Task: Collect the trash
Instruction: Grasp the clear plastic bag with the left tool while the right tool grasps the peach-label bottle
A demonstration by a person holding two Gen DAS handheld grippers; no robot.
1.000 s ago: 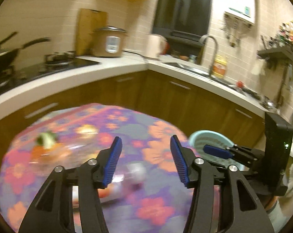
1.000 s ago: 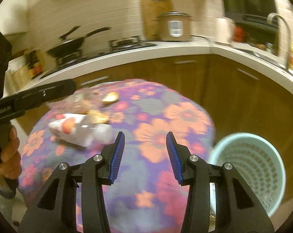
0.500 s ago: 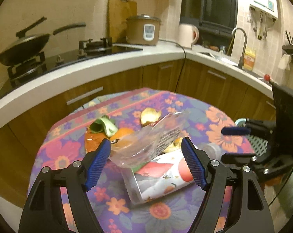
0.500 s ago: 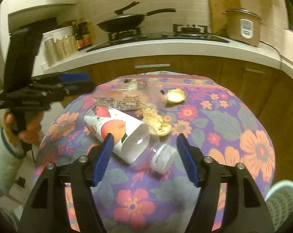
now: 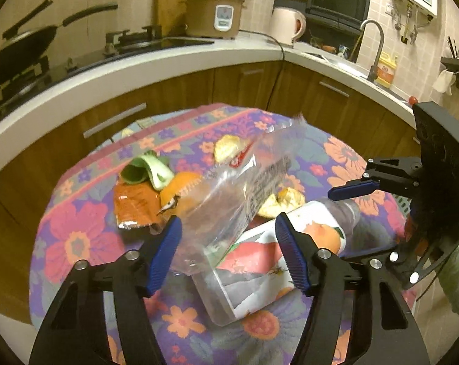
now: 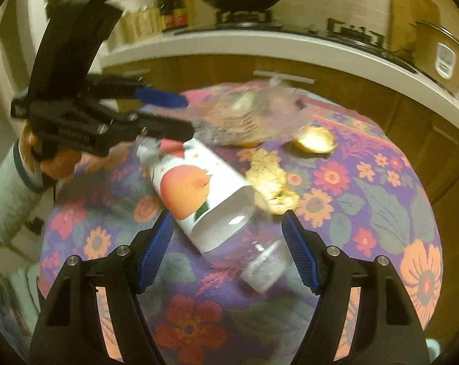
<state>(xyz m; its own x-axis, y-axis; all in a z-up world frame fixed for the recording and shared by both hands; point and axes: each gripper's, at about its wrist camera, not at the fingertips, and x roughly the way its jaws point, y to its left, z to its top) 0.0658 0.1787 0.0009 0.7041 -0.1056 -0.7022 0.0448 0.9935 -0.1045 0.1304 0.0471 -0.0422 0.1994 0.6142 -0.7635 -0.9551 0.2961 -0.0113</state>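
Since half a second ago, both grippers are brought closer to the trash. Approach is judged underway; closing is needed next. Left gripper (image 5: 226, 252) is spread wide, the clear plastic bag (image 5: 235, 194) between its fingers, nothing held. Right gripper (image 6: 228, 248) is spread around the bottle (image 6: 205, 194), which lies just ahead, ungrasped.

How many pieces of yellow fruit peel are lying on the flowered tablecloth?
2 that I can see: one pale yellow curled peel at the far side, behind the clear plastic bag; one beside the fruit-printed plastic bottle. The bag may hide more.
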